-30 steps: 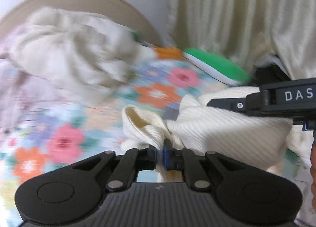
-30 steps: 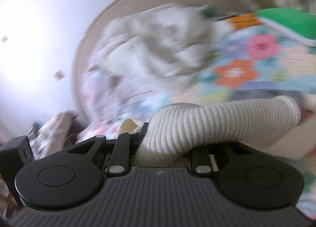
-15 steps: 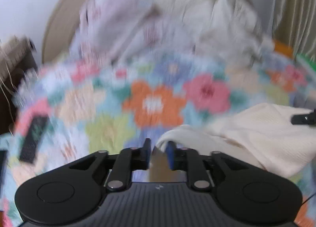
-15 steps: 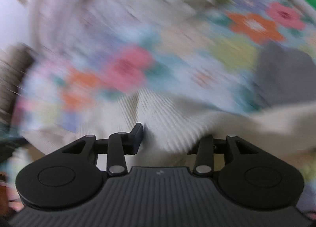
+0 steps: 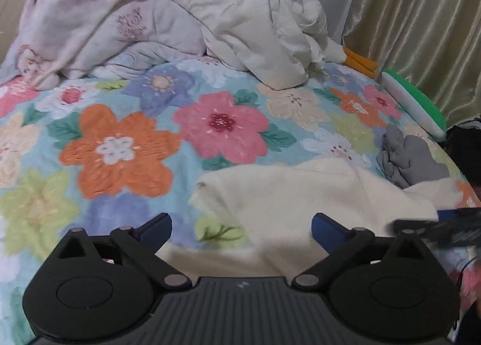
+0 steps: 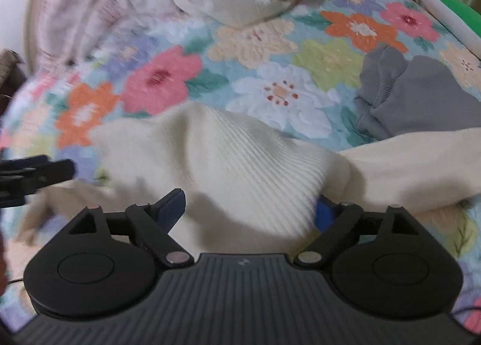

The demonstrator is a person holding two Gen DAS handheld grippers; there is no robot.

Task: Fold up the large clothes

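A cream ribbed sweater (image 5: 288, 191) lies rumpled on the flowered bedspread (image 5: 120, 146). My left gripper (image 5: 240, 226) hangs just above its near edge, jaws wide open and holding nothing. The same cream sweater (image 6: 240, 158) bulges up in a hump between the spread fingers of my right gripper (image 6: 251, 206), which is open; cloth rests against the right fingertip (image 6: 326, 212) without being pinched. One sleeve (image 6: 421, 161) trails off to the right. Each gripper's tip shows at the edge of the other's view.
A grey garment (image 5: 405, 158) sits bunched to the right of the sweater, also seen as grey garment (image 6: 415, 95). Piled duvets and pillows (image 5: 180, 14) fill the head of the bed. A green and white cushion (image 5: 415, 104) and curtains (image 5: 421, 20) border the right side.
Both grippers let go of the sweater and opened wide. The sweater dropped from the air onto the bedspread, and both cameras tilted down toward the bed.
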